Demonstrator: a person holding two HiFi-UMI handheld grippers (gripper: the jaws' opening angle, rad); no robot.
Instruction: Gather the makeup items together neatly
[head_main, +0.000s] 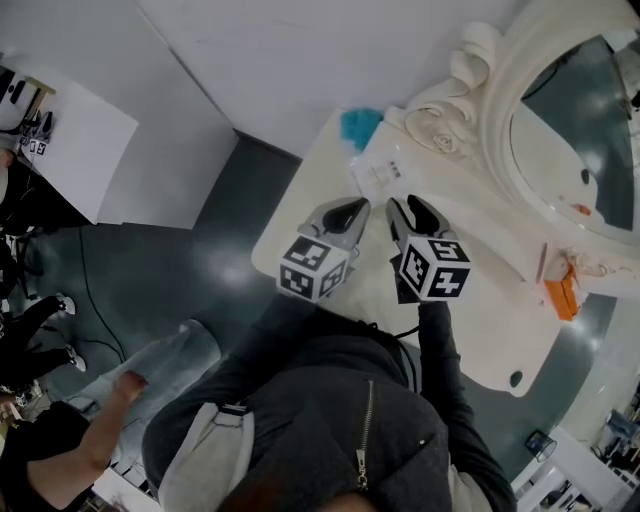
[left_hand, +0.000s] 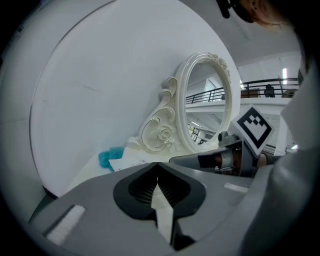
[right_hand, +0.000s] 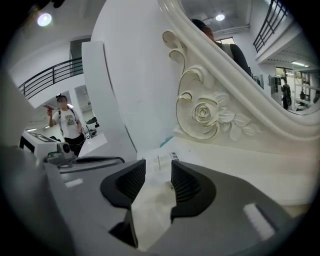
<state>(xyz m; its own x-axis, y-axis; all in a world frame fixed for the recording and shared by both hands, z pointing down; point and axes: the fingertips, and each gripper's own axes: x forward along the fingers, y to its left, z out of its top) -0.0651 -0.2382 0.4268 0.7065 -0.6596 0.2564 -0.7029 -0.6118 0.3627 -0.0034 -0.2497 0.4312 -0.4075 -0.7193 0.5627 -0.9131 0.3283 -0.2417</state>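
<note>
A white flat packet with print lies on the white vanity table, and a teal item sits at the table's far left corner. My left gripper hangs over the table's left part just short of the packet, its jaws shut with nothing in them. Beside it my right gripper stands open and empty. In the left gripper view the shut gripper points at the packet and teal item. In the right gripper view the open gripper frames bare table, with the packet just beyond.
An ornate white oval mirror stands along the table's far side. An orange item and a thin pink stick lie by its base at the right. A small dark round thing sits near the table's front right edge. People stand at the left.
</note>
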